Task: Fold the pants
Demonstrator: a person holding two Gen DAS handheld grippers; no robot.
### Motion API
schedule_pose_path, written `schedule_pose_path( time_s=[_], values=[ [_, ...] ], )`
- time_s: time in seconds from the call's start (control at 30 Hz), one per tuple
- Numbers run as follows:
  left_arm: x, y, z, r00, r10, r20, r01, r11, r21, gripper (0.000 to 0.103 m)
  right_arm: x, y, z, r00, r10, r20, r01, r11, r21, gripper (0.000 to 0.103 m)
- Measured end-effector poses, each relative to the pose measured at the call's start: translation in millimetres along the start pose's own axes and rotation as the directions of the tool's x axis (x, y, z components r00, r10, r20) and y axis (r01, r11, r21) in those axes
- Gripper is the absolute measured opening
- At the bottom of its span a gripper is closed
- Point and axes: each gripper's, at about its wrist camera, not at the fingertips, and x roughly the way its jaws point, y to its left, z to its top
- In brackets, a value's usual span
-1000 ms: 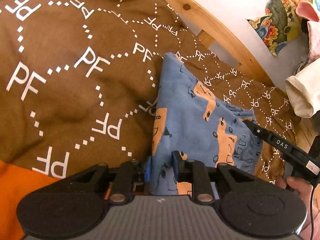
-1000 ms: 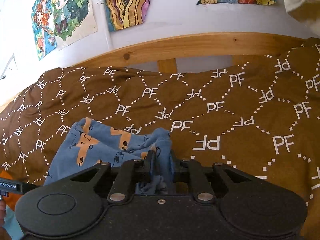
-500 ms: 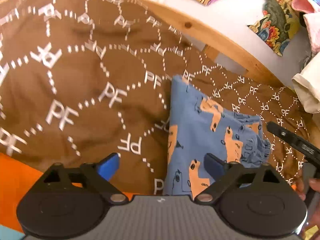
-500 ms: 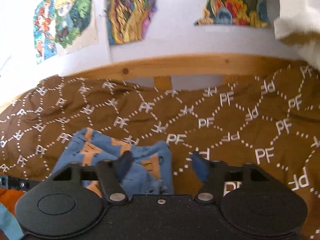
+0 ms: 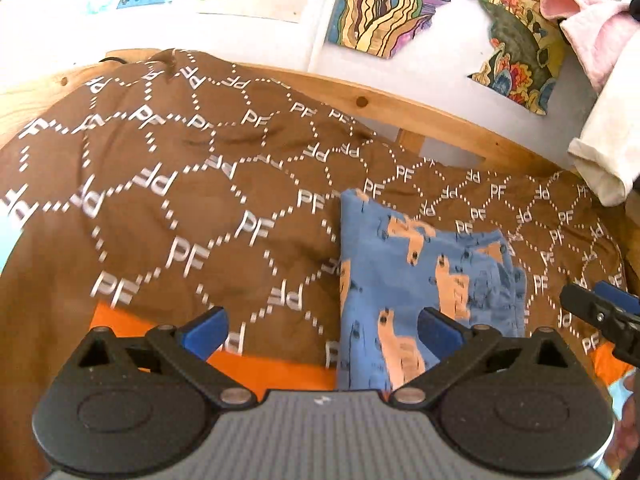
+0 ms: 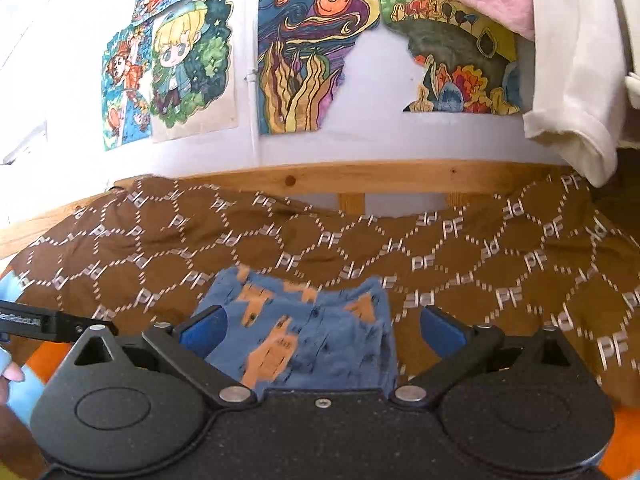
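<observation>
In the left wrist view, the left gripper (image 5: 322,326) is standing wide apart, its jaws having just been opening, with nothing pressed between its blue pads (image 5: 204,330). The pants (image 5: 416,292), soft blue cloth printed with orange figures, are lying folded into a rough rectangle on the brown blanket (image 5: 180,200), near its front edge and toward its right side. The blanket is showing white dotted hexagons and the repeated letters "PF". An orange sheet (image 5: 276,372) is peeking out under the blanket's front edge. A pale wooden bed rail (image 5: 400,110) is running along the far edge, below a white wall hung with coloured drawings (image 5: 380,8). A cream garment (image 5: 608,148) and a pink cloth (image 5: 592,28) are hanging at the right. The right gripper's tip (image 5: 600,312) is poking in at the right edge.

In the right wrist view, the right gripper (image 6: 322,330) is likewise spread wide after just opening, gripping nothing. The pants (image 6: 312,332) are lying rumpled on the blanket (image 6: 480,260) just ahead of its fingers, near the front edge. The other gripper's black finger (image 6: 52,322) is carrying a small white label too blurred to read.
</observation>
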Motion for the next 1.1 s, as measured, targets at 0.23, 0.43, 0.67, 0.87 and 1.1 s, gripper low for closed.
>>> schedule_pose_path(
  time_s=[0.23,0.43,0.67,0.87,1.1],
  values=[
    [-36.2,-2.6,-35.5,0.999,0.032,-0.004,-0.032,0.999,0.031,0.103,-48.2,26.9,-27.9,0.998,-0.049,-0.033,0.048,0.999,-0.02,0.102],
    [-66.7,-2.3,-63.8,0.998,0.052,0.033,-0.054,0.996,0.065,0.103,-77.7,45.6,-49.3,0.994,-0.092,-0.05,0.091,0.995,-0.033,0.102],
    [-74.5,-0.6,-82.8,0.994,0.074,0.083,-0.08,0.994,0.077,0.103,-89.9,56.0,-64.7,0.992,-0.111,-0.057,0.109,0.993,-0.041,0.102],
    [-65.4,-6.8,-91.2,0.997,0.053,0.061,-0.059,0.993,0.106,0.103,-87.9,53.5,-72.6,0.989,-0.123,-0.083,0.122,0.992,-0.019,0.102],
    [-58.2,-5.0,-95.6,0.998,0.055,0.036,-0.058,0.994,0.09,0.103,-84.9,47.9,-76.0,0.985,-0.141,-0.103,0.141,0.99,-0.002,0.102]
  ],
)
